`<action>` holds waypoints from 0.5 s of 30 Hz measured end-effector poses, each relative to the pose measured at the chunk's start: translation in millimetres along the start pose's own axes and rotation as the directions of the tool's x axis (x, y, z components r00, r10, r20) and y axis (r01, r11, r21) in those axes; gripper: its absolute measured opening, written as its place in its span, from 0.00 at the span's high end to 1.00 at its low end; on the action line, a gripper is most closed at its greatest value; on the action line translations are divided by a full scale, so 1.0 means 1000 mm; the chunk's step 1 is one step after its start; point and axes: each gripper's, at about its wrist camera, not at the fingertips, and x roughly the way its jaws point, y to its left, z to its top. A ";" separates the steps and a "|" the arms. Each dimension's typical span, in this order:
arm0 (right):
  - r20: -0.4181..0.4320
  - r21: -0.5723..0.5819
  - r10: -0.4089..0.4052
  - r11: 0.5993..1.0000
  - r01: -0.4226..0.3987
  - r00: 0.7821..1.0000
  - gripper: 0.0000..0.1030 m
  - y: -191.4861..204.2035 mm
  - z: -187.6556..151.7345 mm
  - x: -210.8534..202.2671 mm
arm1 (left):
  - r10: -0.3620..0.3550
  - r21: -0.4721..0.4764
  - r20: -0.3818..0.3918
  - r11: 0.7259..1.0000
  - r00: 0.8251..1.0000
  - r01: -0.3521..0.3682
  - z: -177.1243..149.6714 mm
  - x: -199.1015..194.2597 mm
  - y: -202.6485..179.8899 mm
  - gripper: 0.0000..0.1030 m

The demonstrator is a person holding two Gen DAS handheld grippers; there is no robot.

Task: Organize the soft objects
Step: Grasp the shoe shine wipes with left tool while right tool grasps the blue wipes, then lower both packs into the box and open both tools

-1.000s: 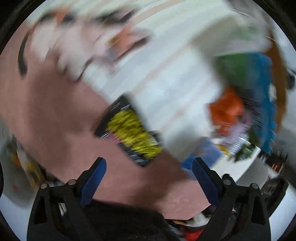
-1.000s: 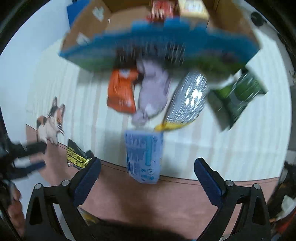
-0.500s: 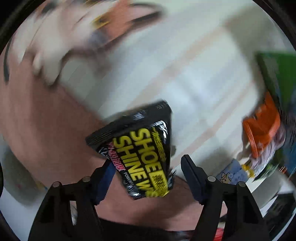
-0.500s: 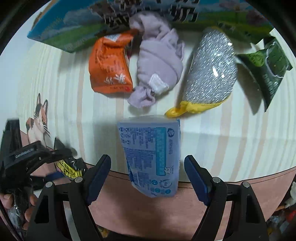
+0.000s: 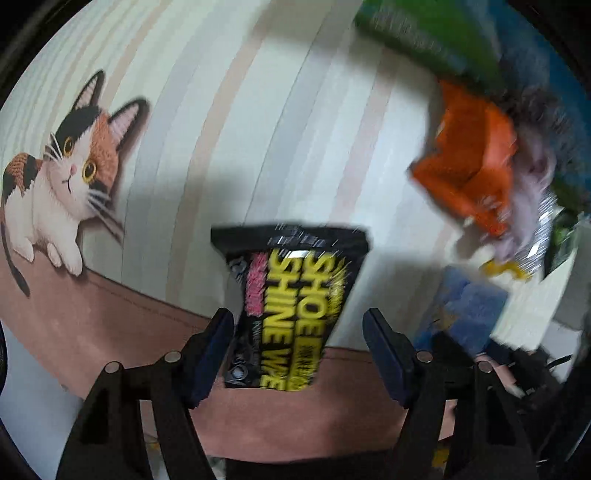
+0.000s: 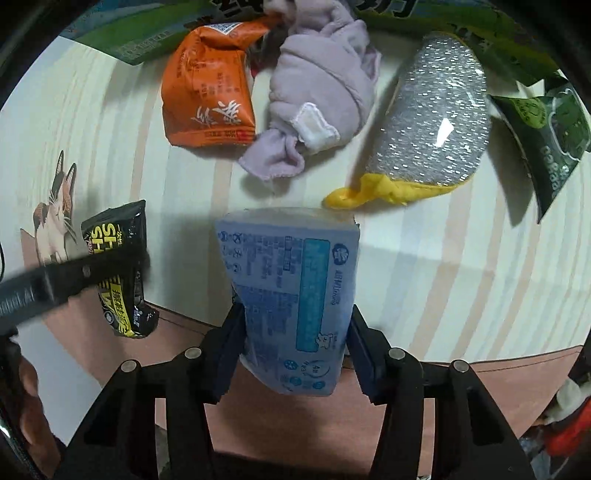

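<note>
A black and yellow shoe-wipes packet (image 5: 295, 310) lies on the striped mat between the fingers of my left gripper (image 5: 298, 339), which is open around it with a gap on the right side. It also shows in the right wrist view (image 6: 118, 266), partly behind the left gripper's finger (image 6: 70, 275). My right gripper (image 6: 293, 354) is shut on a blue wet-wipes pack (image 6: 295, 306), with both pads touching its sides. The blue pack shows blurred in the left wrist view (image 5: 465, 306).
Beyond the blue pack lie an orange snack bag (image 6: 210, 88), a rolled lilac cloth (image 6: 321, 92), a silver and yellow scrubber (image 6: 432, 122) and a dark green packet (image 6: 546, 133). A green and blue box (image 6: 129, 33) stands behind. A cat picture (image 5: 62, 173) is printed on the mat.
My right gripper has closed in onto the blue pack. My left gripper has swung over the black packet, which now lies straight between its fingers.
</note>
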 end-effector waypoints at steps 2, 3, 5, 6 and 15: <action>-0.009 0.001 -0.001 1.000 0.001 1.000 0.45 0.003 0.002 0.006 | 0.030 0.011 -0.014 1.000 0.999 -0.030 -0.009 0.012 0.006 0.32; -0.004 0.004 0.001 1.000 -0.001 1.000 0.45 0.007 0.002 0.008 | 0.042 0.004 -0.009 0.999 0.999 -0.042 -0.013 0.016 0.005 0.43; -0.001 0.004 0.007 1.000 -0.007 1.000 0.49 0.007 0.001 0.007 | 0.069 0.007 0.028 0.998 0.997 -0.069 -0.019 0.013 0.001 0.57; 0.004 0.004 0.013 1.000 -0.013 1.000 0.53 0.007 0.000 0.008 | 0.064 0.009 0.033 0.998 0.997 -0.064 -0.024 0.010 -0.002 0.60; 0.097 -0.063 0.131 0.990 -0.125 0.987 0.67 -0.014 -0.028 -0.078 | -0.056 0.111 0.240 0.993 0.969 0.030 -0.067 -0.108 -0.035 0.62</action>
